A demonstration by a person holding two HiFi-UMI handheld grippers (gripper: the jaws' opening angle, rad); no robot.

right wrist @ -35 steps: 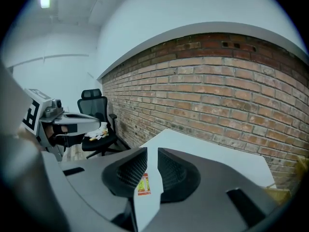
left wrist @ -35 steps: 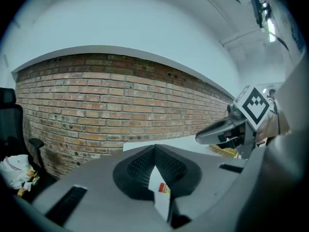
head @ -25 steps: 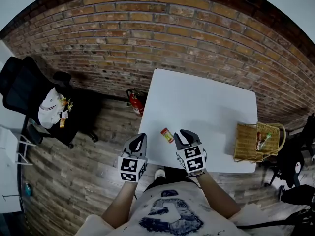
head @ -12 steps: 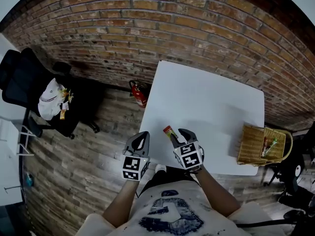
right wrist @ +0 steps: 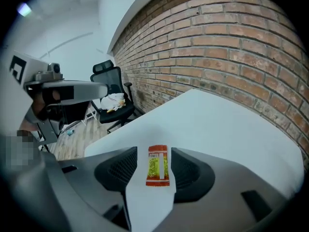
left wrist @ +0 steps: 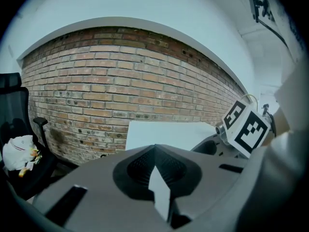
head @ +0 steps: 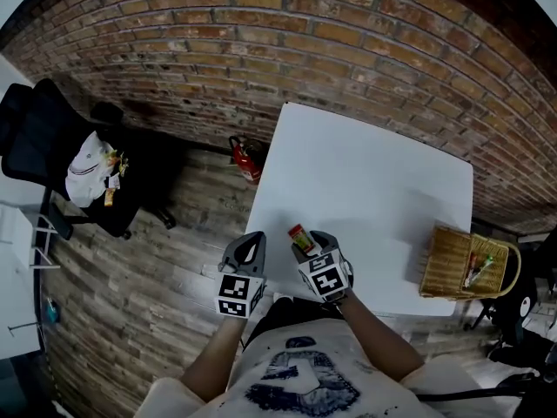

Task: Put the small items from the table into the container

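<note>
Wicker container [head: 440,264] with small items [head: 476,268] inside

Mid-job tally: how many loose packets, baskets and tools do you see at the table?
Loose packet: 1
Wicker basket: 1
Tools: 2, the left tool shut, the right tool opening with the packet between its jaws
Total: 4

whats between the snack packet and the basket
One jaw of the right gripper, whose jaws are opening around the packet; beyond it only bare white table up to the basket, in the head view.
</note>
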